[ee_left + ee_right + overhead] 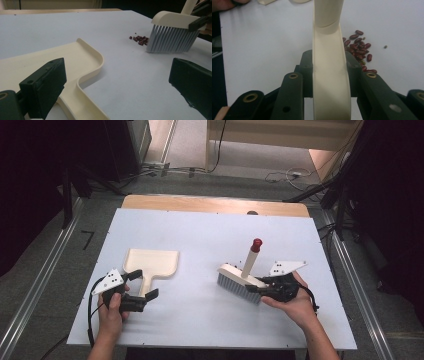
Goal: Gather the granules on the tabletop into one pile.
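A cream dustpan [150, 262] [62, 57] lies flat on the left half of the table. Its handle [148, 285] points toward me and runs between the jaws of my left gripper [144, 284] [112, 82], which stands open, with a wide gap on one side of the handle. My right gripper [258, 288] [329, 75] is shut on the cream back of a hand brush [239, 281] [330, 82] with grey bristles [170, 38] and a red-tipped handle [256, 244]. The bristles rest on the table beside a small pile of dark red beans [140, 40] [359, 47].
The white table top [200, 235] ends in a wooden strip [215, 205] at the far edge. Beyond it, cables [285, 175] lie on the floor, and metal rails [40, 285] run along both sides. One stray bean [385, 46] lies apart from the pile.
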Action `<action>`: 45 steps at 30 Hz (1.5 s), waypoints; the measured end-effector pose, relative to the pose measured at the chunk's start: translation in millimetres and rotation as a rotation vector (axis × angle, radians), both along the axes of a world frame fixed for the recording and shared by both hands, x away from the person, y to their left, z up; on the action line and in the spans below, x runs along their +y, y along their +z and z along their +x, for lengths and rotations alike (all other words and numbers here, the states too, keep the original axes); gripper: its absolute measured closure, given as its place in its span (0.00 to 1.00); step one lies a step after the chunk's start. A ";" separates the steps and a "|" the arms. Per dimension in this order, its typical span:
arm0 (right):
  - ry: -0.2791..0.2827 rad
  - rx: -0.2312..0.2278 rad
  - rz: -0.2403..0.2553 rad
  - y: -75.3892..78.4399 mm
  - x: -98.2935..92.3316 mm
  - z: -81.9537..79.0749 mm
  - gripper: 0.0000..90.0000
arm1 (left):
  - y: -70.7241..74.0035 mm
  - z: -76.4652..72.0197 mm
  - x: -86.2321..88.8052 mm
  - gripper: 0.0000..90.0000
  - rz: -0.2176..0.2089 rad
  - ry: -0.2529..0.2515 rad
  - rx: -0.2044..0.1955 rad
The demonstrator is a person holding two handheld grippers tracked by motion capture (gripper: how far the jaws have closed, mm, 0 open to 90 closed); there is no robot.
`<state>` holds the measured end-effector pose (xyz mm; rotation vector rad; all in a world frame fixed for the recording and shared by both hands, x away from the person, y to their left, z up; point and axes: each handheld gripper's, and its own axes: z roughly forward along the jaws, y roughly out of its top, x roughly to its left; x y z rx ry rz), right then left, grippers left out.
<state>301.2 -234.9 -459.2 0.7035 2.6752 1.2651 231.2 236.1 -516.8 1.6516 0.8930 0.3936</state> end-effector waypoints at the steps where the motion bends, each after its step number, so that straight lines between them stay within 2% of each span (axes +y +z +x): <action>1: 0.013 0.007 0.001 -2.2 0.1 1.7 0.73 | 0.0 0.0 0.0 0.02 0.001 0.000 0.000; 8: -0.004 -0.004 0.015 -7.0 -3.5 17.0 0.73 | 0.0 -0.1 -0.4 0.02 0.004 -0.001 0.000; 13: -0.001 -0.030 0.002 1.8 0.3 17.6 0.73 | 0.1 -0.2 -0.8 0.02 0.008 -0.001 0.000; 16: 0.007 -0.023 0.047 10.4 -1.3 13.8 0.73 | 0.1 -0.3 -0.7 0.02 0.007 0.000 0.000; 18: -0.007 -0.030 0.076 16.5 -4.2 10.3 0.73 | 0.2 0.1 -0.8 0.02 0.007 -0.001 0.001; 22: -0.075 -0.049 0.125 28.1 -14.0 3.1 0.73 | 0.9 -0.3 -1.4 0.02 0.016 0.002 -0.001; 26: -0.164 -0.094 0.175 36.1 -27.9 -4.8 0.73 | 2.0 -0.2 -1.5 0.02 0.021 0.015 0.000; 29: -0.238 -0.127 0.189 38.3 -38.1 -9.1 0.73 | 3.2 0.2 -1.7 0.02 0.030 0.021 0.001; 33: -0.332 -0.146 0.212 36.0 -51.2 -11.8 0.73 | 6.0 0.7 -1.6 0.02 0.030 0.038 0.006; 36: -0.391 -0.167 0.189 34.7 -56.3 -13.8 0.73 | 10.6 1.4 -3.0 0.02 0.050 0.056 0.014; 39: -0.431 -0.166 0.230 31.1 -63.2 -15.8 0.73 | 17.2 0.7 -4.9 0.02 0.066 0.066 0.000; 44: -0.499 -0.168 0.257 26.5 -75.0 -16.7 0.73 | 27.5 -0.6 -5.9 0.02 0.084 0.116 0.013; 45: -0.508 -0.171 0.260 25.6 -77.3 -16.9 0.73 | 29.6 -0.5 -6.2 0.02 0.098 0.129 0.020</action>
